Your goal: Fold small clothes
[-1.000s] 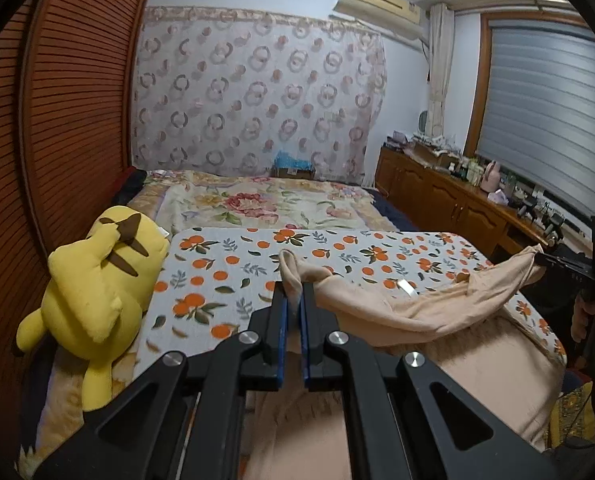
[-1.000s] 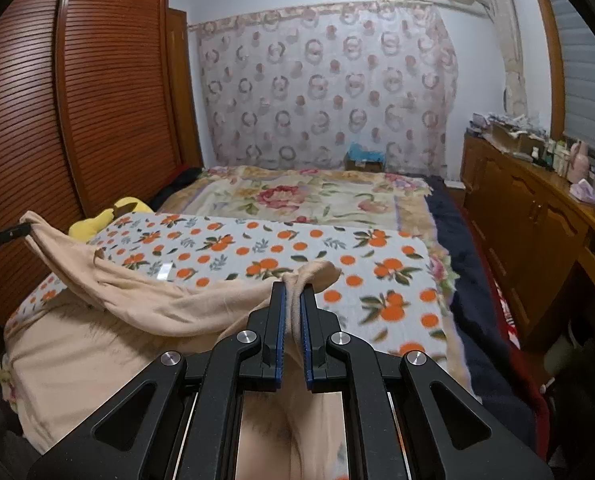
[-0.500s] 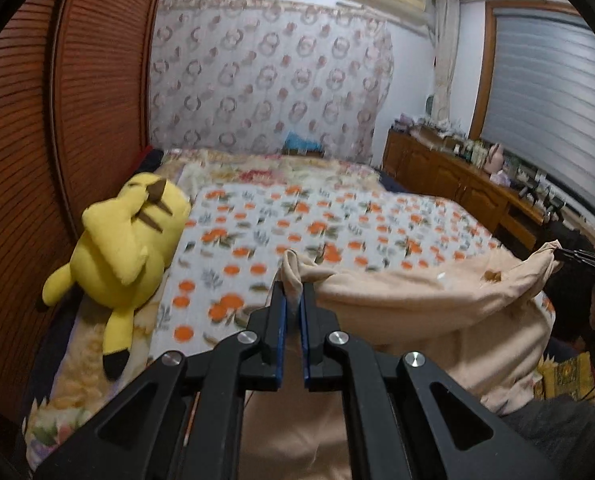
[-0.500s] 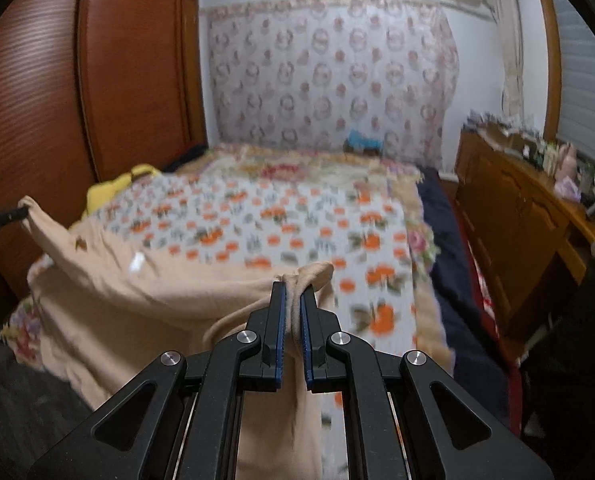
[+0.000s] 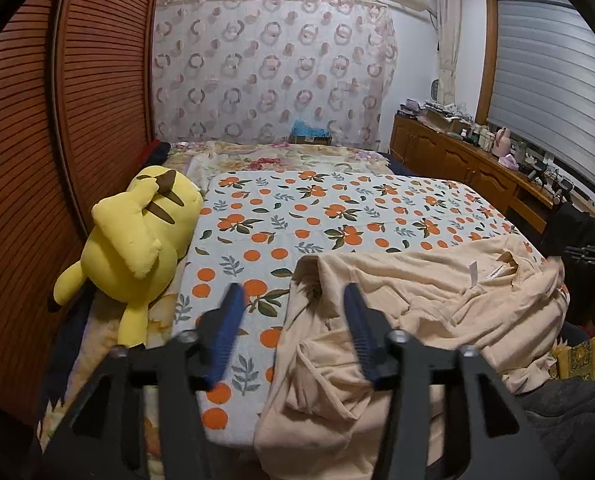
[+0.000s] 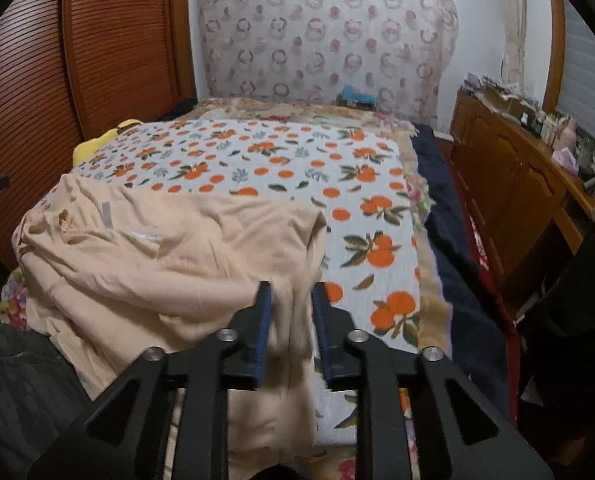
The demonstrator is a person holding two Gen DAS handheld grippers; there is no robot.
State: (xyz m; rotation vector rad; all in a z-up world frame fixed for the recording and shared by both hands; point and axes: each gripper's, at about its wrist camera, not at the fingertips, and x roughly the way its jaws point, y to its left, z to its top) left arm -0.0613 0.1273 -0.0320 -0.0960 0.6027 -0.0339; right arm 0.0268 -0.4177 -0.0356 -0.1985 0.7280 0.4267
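Note:
A beige garment (image 5: 417, 304) lies crumpled on the near end of the orange-patterned sheet (image 5: 337, 208). It hangs over the bed's front edge. My left gripper (image 5: 293, 300) is open, its jaws wide apart above the garment's left corner, holding nothing. In the right wrist view the same garment (image 6: 169, 264) spreads left, and my right gripper (image 6: 291, 292) is open with a fold of its right corner loose between the jaws. A white label (image 6: 107, 212) shows near the neck.
A yellow plush toy (image 5: 137, 236) lies at the bed's left side by the wooden wardrobe (image 5: 57, 120). A wooden dresser (image 6: 517, 184) with clutter runs along the right wall. A dark blue blanket (image 6: 453, 248) edges the bed's right side.
Both grippers have opened and let go of the garment's corners. The garment, held stretched in the air before, has dropped onto the bed in a heap.

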